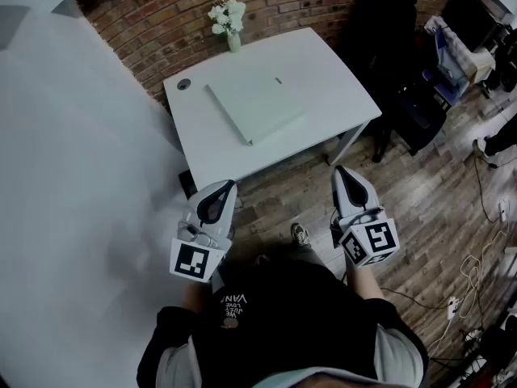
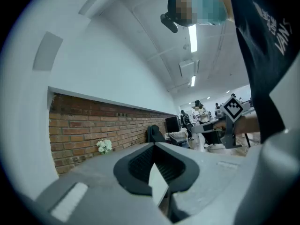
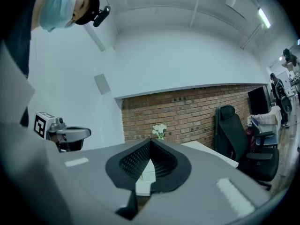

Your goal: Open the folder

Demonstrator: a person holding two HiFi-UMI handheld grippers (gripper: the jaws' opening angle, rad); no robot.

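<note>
A pale, closed folder [image 1: 257, 107] lies flat in the middle of the white table [image 1: 339, 87], well ahead of both grippers. My left gripper [image 1: 229, 186] is held near the person's body, short of the table's front edge, jaws shut and empty. My right gripper [image 1: 339, 170] hangs level beside it, also shut with nothing in it. In the left gripper view the left gripper [image 2: 153, 144] has its tips together, with a strip of white table showing below them. The right gripper view shows the right gripper [image 3: 150, 141] likewise, pointing at the table [image 3: 206, 149].
A vase of white flowers [image 1: 229, 23] stands at the table's far edge against the brick wall [image 1: 161, 23]. A black office chair [image 1: 388, 23] and more clutter stand to the right. Cables [image 1: 477, 273] lie on the wooden floor. A white wall runs along the left.
</note>
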